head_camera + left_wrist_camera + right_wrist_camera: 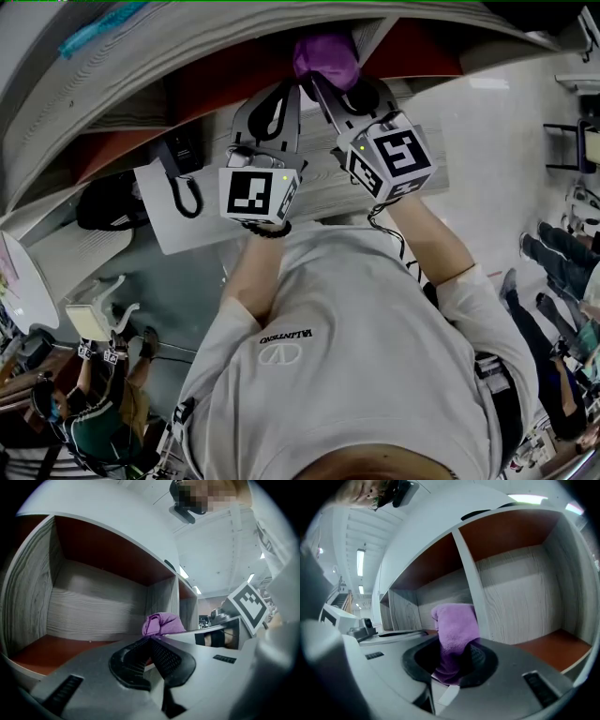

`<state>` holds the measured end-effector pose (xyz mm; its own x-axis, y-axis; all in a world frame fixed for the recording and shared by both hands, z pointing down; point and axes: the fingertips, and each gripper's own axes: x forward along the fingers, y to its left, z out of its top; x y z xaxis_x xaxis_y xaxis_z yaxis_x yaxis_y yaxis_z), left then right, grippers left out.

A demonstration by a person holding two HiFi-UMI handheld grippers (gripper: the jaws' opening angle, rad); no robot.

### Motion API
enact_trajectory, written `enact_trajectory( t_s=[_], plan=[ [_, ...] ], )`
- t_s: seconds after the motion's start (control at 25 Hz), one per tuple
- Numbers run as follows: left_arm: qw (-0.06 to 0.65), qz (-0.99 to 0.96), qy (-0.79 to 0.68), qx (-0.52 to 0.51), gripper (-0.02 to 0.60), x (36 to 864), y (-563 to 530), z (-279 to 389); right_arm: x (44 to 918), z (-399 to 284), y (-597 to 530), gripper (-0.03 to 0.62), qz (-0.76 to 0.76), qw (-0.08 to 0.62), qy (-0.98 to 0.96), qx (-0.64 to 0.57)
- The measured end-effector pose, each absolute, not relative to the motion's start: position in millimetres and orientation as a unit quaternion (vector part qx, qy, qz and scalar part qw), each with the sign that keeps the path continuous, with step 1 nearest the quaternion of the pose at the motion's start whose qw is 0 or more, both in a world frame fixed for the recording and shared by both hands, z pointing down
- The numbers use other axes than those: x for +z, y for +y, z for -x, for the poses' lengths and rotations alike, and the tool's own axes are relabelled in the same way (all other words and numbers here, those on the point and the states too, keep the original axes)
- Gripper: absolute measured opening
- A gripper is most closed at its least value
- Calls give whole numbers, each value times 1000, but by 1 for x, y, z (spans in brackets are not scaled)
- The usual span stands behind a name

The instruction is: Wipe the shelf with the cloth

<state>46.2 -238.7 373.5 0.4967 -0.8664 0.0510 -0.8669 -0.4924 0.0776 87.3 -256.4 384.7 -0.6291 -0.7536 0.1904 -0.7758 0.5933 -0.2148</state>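
One purple cloth clamped in right tongs; left tongs closed, empty.

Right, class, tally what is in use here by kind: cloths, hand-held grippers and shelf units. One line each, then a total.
purple cloth: 1
hand-held grippers: 2, the left hand-held gripper and the right hand-held gripper
shelf unit: 1
Total: 4

Pale glossy floor, white ceiling with long strip lights, dark frame at the floor's edge
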Motion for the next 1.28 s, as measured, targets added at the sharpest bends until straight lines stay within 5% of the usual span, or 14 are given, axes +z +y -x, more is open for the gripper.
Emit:
enact_trajectory(
  t_s=[1.28],
  plan=[
    [1, -871, -491, -31, -2, 314, -241, -41, 321, -95, -259, 80, -464, 2, -880, 97]
  ],
)
